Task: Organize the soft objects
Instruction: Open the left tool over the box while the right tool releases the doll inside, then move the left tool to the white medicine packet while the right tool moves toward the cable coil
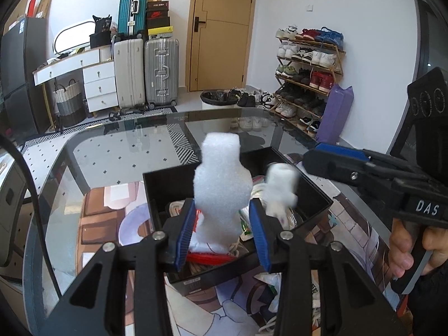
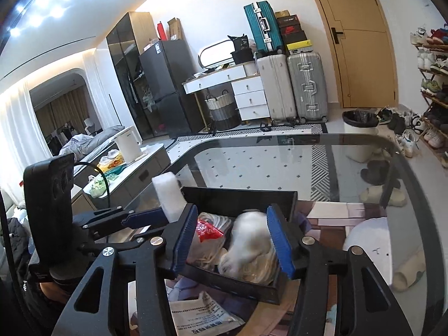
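Over the box (image 1: 156, 184), both jaws part: left gripper (image 1: 222, 232) flanks foam (image 1: 221, 179), right gripper (image 2: 236, 240) flanks a blurred white piece (image 2: 246, 238); bare glass (image 1: 117, 151) lies toward 12 o'clock.

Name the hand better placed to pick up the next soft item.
Right. The right claw stands open with its small foam loose over the black box; the left claw has the tall foam block between its pads.
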